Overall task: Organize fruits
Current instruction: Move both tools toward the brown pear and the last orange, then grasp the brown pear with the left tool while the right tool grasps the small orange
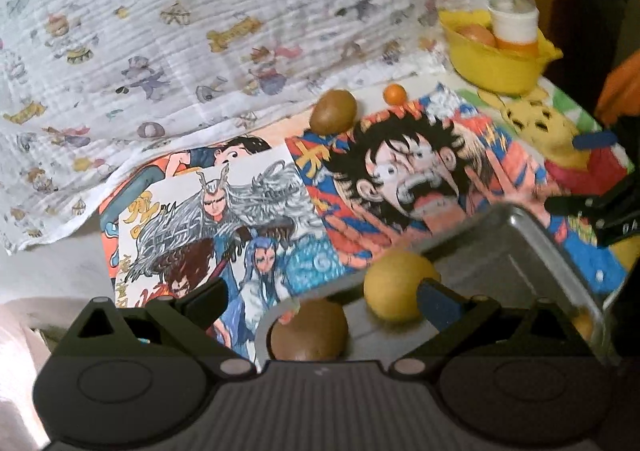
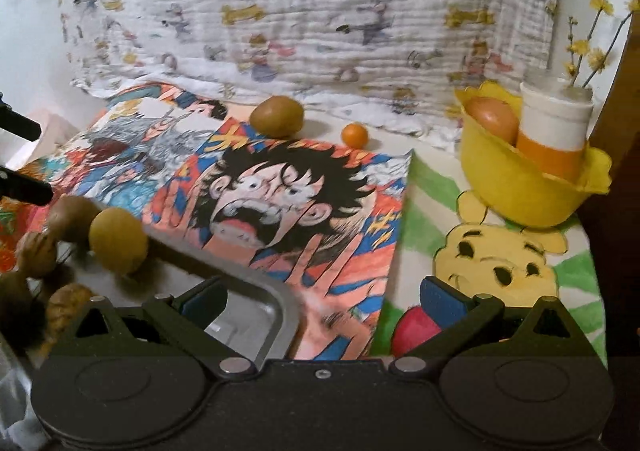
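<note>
A dull grey brushed-metal tray (image 2: 276,315) lies on matt printed paper comic posters (image 2: 304,211). Behind, at twelve o'clock, hangs a crinkled white woven cloth (image 2: 320,11). At two o'clock sits a glossy yellow plastic bowl (image 2: 516,195). The brown kiwi (image 2: 277,117) looks matt and fuzzy.

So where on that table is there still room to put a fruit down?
The metal tray has bare floor at its near right corner; its left end is crowded by the yellow round fruit and brown fruits. The cartoon poster lies open between the tray and the brown kiwi. The yellow bowl is full.
</note>
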A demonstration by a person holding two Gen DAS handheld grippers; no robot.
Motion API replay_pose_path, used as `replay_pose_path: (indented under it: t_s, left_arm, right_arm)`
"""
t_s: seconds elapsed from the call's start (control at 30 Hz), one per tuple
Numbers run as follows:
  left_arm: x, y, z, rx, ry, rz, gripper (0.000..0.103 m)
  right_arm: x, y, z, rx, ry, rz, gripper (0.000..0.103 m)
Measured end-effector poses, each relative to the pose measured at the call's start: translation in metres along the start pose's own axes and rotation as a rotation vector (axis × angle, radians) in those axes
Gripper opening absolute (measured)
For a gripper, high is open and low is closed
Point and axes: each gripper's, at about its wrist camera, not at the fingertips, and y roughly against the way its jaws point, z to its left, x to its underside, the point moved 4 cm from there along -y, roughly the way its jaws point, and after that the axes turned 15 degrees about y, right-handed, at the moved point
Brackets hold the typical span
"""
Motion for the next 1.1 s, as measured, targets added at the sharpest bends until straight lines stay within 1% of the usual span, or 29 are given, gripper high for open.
replay_pose_path:
  t_s: [0.17, 0.37, 0.53, 0.6, 0.77, 0.87, 1.0, 1.1]
  left_arm:
    - [-0.015, -0.005, 0.004, -0.001, 0.036, -0.002, 0.102]
    - [-0.028, -0.014, 0.001, 0.007, 0.051, 0.002, 0.102]
    - [-0.037, -0.021, -0.006, 0.009, 0.038, -0.004, 0.102]
    - [-0.043, -0.021, -0.01, 0.007, 0.039, -0.035, 0.102]
    - [-0.067, -0.015, -0.021, 0.025, 0.004, -0.133, 0.102]
    - [-0.083, -0.02, -0.023, 0.053, 0.018, -0.172, 0.102]
    - [-0.105, -0.045, -0.019, 0.12, 0.066, -0.215, 0.102]
    - [-0.117, -0.075, -0.015, 0.157, 0.102, -0.219, 0.102]
  right_arm:
    - [-0.013, 0.001, -0.002, 0.077, 0.088, -0.036, 0.102]
    - [-0.022, 0.002, -0.009, 0.091, 0.102, -0.056, 0.102]
    - [-0.025, -0.002, -0.015, 0.094, 0.104, -0.055, 0.102]
    - [-0.026, -0.004, -0.017, 0.094, 0.116, -0.051, 0.102]
    - [-0.029, -0.013, -0.02, 0.09, 0.181, -0.065, 0.102]
    - [-0.037, -0.021, -0.02, 0.079, 0.234, -0.1, 0.102]
    - [-0.056, -0.04, -0.029, 0.055, 0.258, -0.153, 0.102]
    - [-0.072, -0.066, -0.039, 0.044, 0.271, -0.153, 0.102]
